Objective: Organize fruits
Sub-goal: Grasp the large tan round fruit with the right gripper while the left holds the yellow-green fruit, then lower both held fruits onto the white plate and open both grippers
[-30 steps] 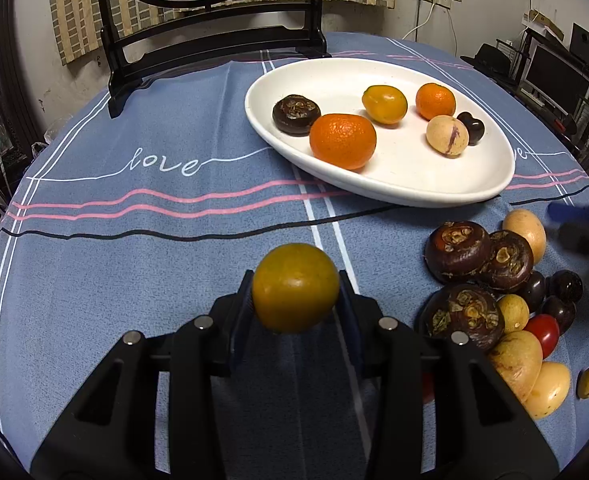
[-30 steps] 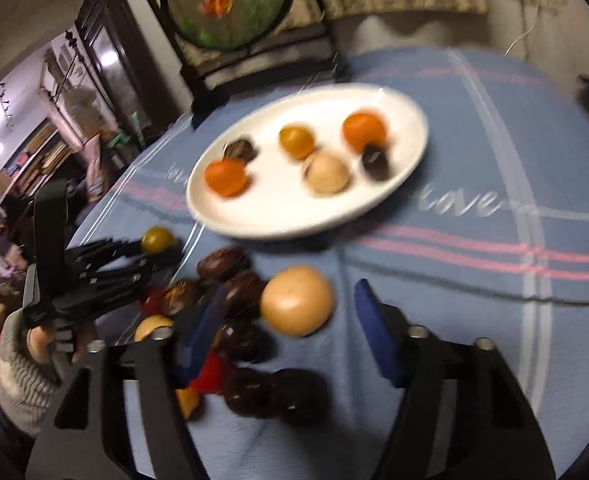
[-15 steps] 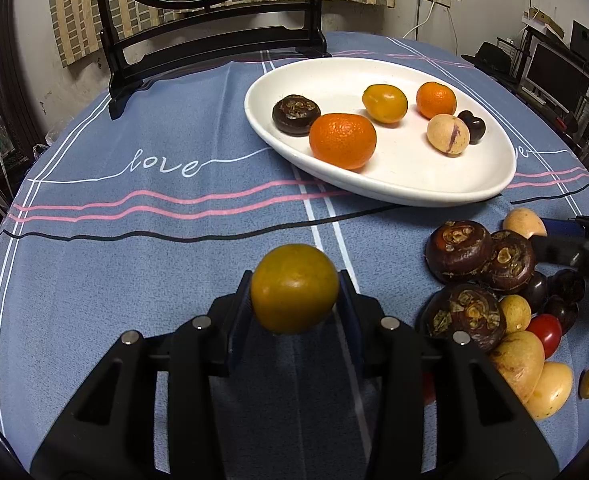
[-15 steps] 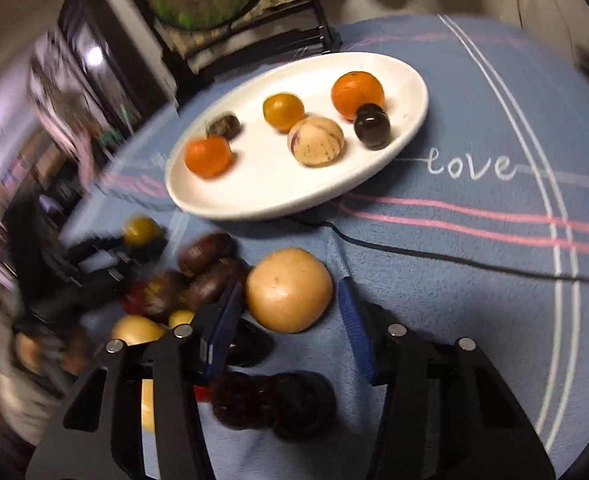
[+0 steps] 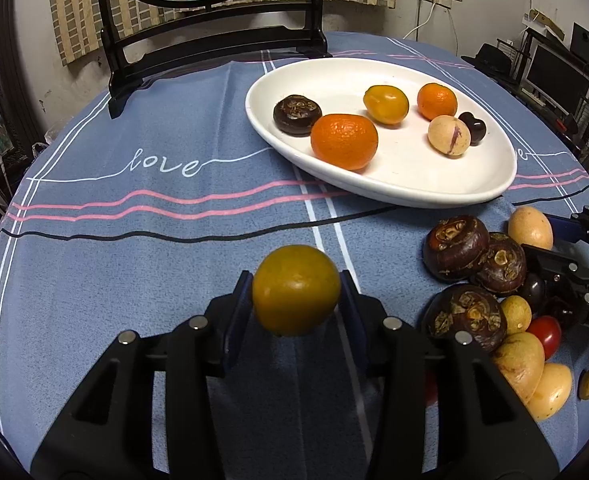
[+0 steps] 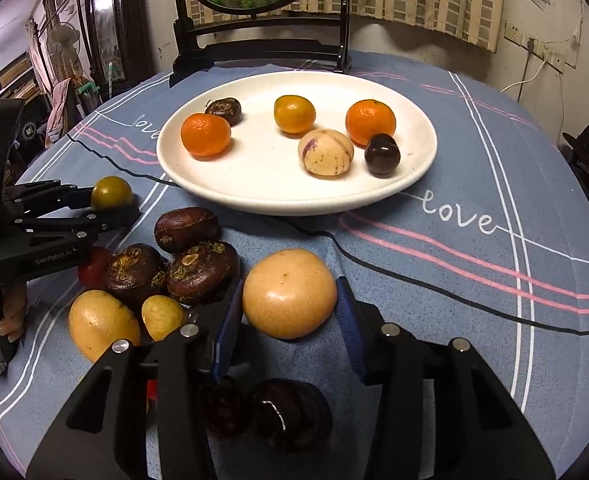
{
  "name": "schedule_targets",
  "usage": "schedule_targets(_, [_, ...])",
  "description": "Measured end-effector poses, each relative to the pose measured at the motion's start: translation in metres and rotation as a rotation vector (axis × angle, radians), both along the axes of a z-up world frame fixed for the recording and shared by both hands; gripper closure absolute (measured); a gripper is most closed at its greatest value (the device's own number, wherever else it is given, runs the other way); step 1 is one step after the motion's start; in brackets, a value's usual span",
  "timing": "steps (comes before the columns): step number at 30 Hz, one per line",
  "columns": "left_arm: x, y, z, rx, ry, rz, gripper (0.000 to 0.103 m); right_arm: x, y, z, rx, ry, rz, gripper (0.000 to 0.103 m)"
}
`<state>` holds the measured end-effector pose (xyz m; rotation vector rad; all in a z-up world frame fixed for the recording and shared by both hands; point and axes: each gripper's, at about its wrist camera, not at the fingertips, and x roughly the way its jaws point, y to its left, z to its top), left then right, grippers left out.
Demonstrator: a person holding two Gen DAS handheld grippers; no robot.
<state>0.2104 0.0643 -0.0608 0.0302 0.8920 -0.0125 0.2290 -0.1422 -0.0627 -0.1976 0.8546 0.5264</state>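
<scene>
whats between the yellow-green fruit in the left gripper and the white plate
Only bare blue tablecloth with its pink and black stripes separates the yellow-green fruit from the white plate; the left wrist view shows it best.

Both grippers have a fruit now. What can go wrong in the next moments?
The right gripper is closing its jaws on the tan fruit, a smooth, round thing that may slip out sideways. The brown fruits lie right beside one jaw and could get nudged. The left gripper holds a yellow-green fruit only at its sides; it might drop.
</scene>
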Motion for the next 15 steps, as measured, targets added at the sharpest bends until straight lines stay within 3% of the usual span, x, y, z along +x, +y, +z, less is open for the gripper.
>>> schedule_targets(1, [0.000,0.000,0.000,-0.003,-0.001,-0.001,0.063,0.000,-0.001,0.000,0.002,0.001,-0.001,0.057])
schedule_targets(8, [0.001,0.003,0.003,-0.023,-0.016,0.010,0.064,0.004,-0.012,0.006,0.054,0.011,-0.038,0.057])
schedule_targets(15, [-0.008,0.004,0.020,-0.033,-0.080,0.017,0.064,0.007,-0.030,0.015,0.109,0.010,-0.076,0.057])
